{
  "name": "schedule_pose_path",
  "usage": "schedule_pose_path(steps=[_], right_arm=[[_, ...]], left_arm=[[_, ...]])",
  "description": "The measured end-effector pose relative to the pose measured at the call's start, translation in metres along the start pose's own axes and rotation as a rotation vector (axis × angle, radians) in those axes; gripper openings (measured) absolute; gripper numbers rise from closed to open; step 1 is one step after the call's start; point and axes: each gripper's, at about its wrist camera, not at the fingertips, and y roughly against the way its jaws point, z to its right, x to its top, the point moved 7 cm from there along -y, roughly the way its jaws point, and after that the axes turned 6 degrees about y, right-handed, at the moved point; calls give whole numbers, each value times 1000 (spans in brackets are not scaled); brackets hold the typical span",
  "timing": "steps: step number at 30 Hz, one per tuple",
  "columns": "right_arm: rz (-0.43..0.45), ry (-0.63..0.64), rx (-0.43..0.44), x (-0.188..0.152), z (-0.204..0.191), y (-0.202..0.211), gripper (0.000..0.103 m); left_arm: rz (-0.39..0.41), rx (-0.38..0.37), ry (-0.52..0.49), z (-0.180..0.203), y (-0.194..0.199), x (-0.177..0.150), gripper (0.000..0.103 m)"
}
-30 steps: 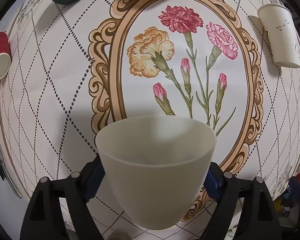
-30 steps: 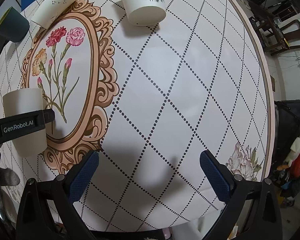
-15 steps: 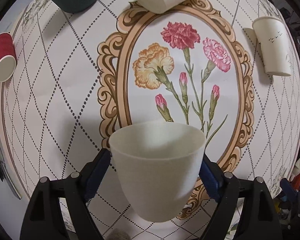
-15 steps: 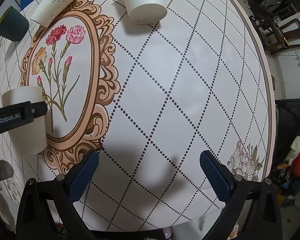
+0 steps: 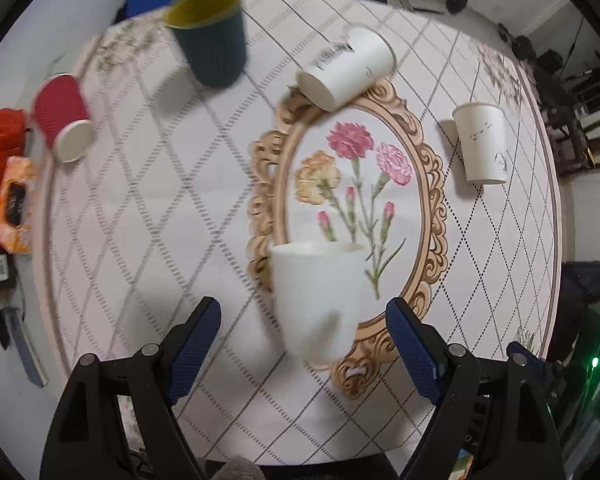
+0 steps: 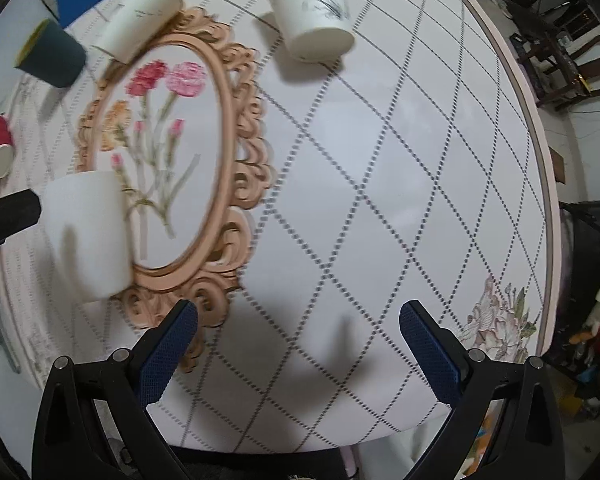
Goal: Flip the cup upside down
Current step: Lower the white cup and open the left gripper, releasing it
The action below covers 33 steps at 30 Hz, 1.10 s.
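White matte plastic cup (image 5: 316, 300) is standing released between the splayed left hand-held gripper (image 5: 304, 324), advisably withdrawing straight back; right hand-held gripper (image 6: 300, 340) idling agape.

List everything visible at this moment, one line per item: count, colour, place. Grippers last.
Plastic cup: one, translucent white, on the flower frame's near edge, just ahead of the left gripper.
Paper cups: three, white; one lying at the frame's far end, two standing wider end down.
Green cup: one, dark green, yellow inside, far left.
Red cup: one, ribbed, left edge.
Tablecloth: one, white, dotted diamonds, flower oval.
Orange packet: one, left, off the table.
Left gripper: blue pads, open, off the cup.
Right gripper: blue pads, open, empty.
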Motion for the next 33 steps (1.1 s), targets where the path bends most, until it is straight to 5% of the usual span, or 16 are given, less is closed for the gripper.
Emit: schedule_pose_path(steps=[12,17,21,23,27,33], right_arm=[[78,89,151,-8,-105,50,102],[90,110,128,17,-160,26,102],[77,208,30,30,-185,15,102],[85,341,-56,37,-198,18,102],[150,825,-338,49,-229,25,102],[193,1939,-766,13,-259,-8,102]], left_arm=[[84,127,120,-95,57,-47,84],[78,135,149,-132,49,-52,84],[43,115,174,-154,25,-52,85],[34,113,181,-163,12,-52,96],[43,116,209,-171,-7,-52,96],[-14,112,281,-173,-40,-64,96]])
